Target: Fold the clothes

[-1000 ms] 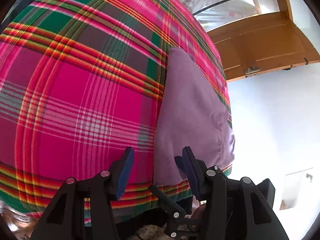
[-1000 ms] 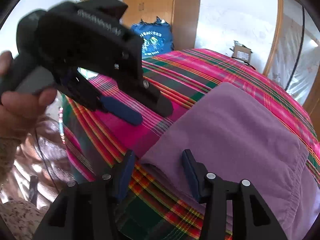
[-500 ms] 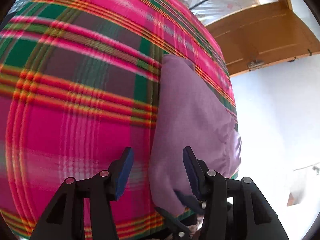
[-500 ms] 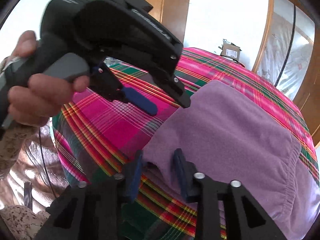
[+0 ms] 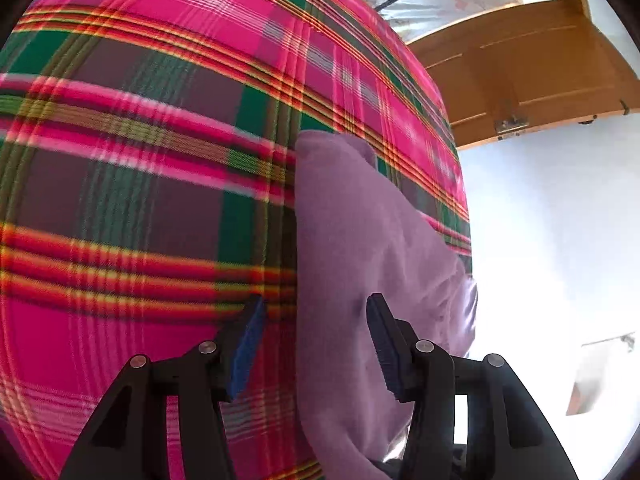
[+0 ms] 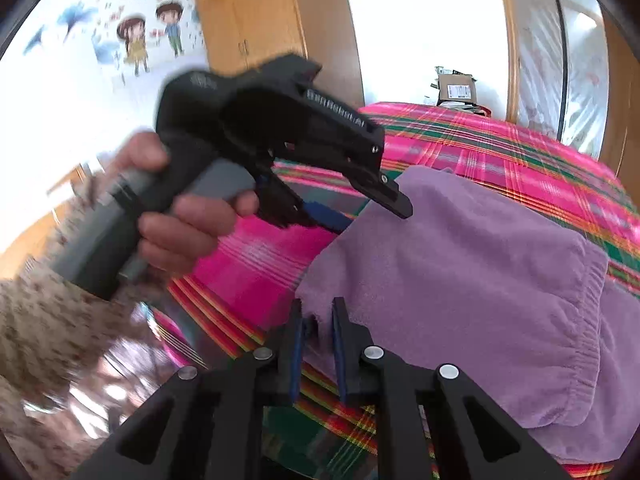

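Observation:
A folded purple garment [image 5: 360, 240] [image 6: 460, 264] lies on a bed covered by a pink, green and red plaid sheet [image 5: 140, 200]. My right gripper [image 6: 317, 312] is at the garment's near left corner; its jaws are closing, and the corner sits pinched between the blue pads. My left gripper [image 5: 315, 300] [image 6: 368, 216] hovers open over the garment's long left edge, one finger above the purple cloth and the other above the sheet. A person's hand [image 6: 188, 228] holds the left gripper's handle.
A wooden wardrobe [image 6: 248, 20] and a wall with cartoon stickers stand beyond the bed. A cardboard box [image 6: 456, 90] sits past the bed's far end. A wooden door [image 5: 520, 80] and a white wall lie beside the bed. The sheet's edge [image 6: 224, 320] drops off at the near left.
The right jaws have narrowed from wide open to a pinch on the garment's corner, which is slightly lifted. The left gripper has slid farther along the garment's edge, still open.

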A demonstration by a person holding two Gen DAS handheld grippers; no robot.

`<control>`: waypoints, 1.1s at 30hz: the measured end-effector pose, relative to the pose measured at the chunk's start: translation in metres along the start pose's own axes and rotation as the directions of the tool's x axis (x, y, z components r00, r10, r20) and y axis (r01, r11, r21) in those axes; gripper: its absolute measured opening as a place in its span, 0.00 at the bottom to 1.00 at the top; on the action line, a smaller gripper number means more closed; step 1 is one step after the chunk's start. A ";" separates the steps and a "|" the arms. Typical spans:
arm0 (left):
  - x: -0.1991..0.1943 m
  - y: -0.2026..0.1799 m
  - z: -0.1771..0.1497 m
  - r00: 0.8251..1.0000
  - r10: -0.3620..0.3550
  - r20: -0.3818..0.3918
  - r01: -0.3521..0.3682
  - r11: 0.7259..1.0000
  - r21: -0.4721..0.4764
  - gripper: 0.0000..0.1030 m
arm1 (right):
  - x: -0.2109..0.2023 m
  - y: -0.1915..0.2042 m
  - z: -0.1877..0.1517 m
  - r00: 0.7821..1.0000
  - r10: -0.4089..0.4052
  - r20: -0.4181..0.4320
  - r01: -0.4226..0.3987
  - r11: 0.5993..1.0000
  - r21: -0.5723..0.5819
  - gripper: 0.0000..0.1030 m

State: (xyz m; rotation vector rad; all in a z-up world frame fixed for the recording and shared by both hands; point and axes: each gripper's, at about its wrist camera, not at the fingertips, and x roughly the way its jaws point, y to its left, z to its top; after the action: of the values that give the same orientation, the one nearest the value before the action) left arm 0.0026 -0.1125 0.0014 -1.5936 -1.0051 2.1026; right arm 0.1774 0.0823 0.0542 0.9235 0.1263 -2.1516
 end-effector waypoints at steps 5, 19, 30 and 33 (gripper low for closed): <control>0.017 -0.014 0.010 0.998 -0.036 -0.043 0.036 0.999 0.000 0.52 | -0.013 -0.008 -0.001 0.999 0.046 0.014 -0.047 0.997 0.055 0.13; 0.025 -0.013 0.026 0.995 -0.088 -0.035 0.088 0.996 -0.012 0.14 | 0.000 -0.009 0.010 0.999 0.052 -0.015 -0.051 0.997 0.051 0.13; -0.003 0.006 0.022 0.989 -0.149 0.009 0.149 0.989 -0.017 0.11 | 0.016 0.003 0.023 0.998 0.047 -0.037 -0.046 0.999 0.028 0.13; -0.014 0.011 0.028 0.989 -0.143 0.028 0.143 0.990 -0.016 0.11 | 0.022 0.010 0.029 0.997 0.068 -0.038 -0.067 0.998 0.017 0.13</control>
State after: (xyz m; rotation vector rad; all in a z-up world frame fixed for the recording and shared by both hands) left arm -0.0166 -0.1385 0.0073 -1.4595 -1.1154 2.0288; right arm 0.1573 0.0510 0.0628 0.9651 0.0955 -2.0764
